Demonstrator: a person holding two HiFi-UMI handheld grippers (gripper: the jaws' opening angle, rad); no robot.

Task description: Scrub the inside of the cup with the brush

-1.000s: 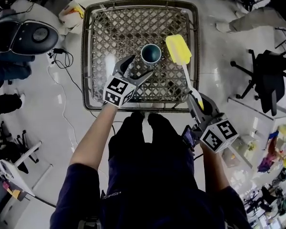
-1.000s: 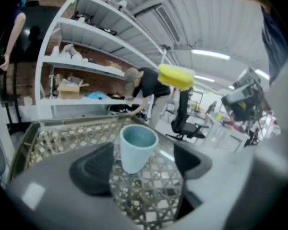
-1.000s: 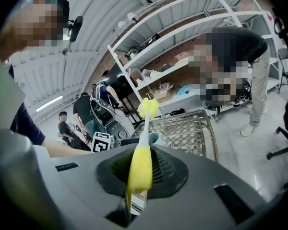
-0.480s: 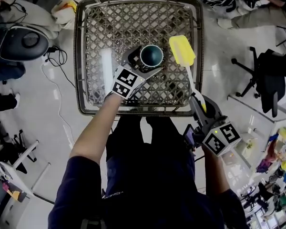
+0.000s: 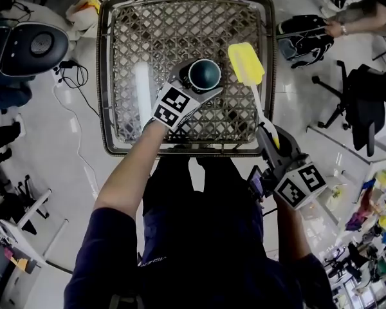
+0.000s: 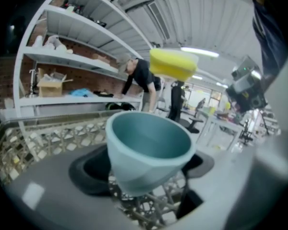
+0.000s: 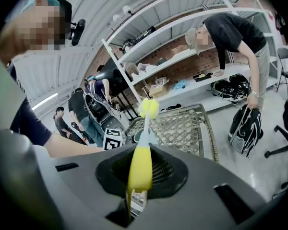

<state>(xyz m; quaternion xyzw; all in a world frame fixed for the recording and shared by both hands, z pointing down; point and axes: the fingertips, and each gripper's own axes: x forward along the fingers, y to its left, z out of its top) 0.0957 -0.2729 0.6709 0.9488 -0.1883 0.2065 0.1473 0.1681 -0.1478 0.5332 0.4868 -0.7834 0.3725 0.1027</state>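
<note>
**A:** Left gripper, quick?

**B:** The left gripper (image 5: 201,80) has its jaws spread wide, and they've just been closing a little. The cup (image 5: 204,74) stands right between them, upright with its mouth up. The pads sit close on either side, but I see no press on the cup wall, so I'd call it released.

**A:** What is the cup resting on?

**B:** It's on the woven lattice table (image 5: 105,76), under and ahead of the left jaws. The teal inside of the cup shows clearly.

**A:** Right gripper?

**B:** The right gripper (image 5: 270,140) is clenched on the brush (image 5: 255,102). The yellow grip end (image 7: 140,169) is pinched between its jaws, and the thin shaft runs straight out ahead of them.

**A:** Where is the brush head?

**B:** The yellow head (image 5: 246,64) is at the far end of the shaft, well ahead of the right jaws. From the left gripper it sits above the cup rim and off to the right, in the air. It isn't inside the cup. From the head view it's just beside the cup, and I can't tell if they touch.

**A:** How are the grippers placed relative to each other?

**B:** The right one is low and to the right of the left one, at the near table edge.

**A:** Anything in the background?

**B:** A person (image 7: 230,37) is bending over by a shelf rack (image 6: 62,56), far beyond both jaws.
</note>
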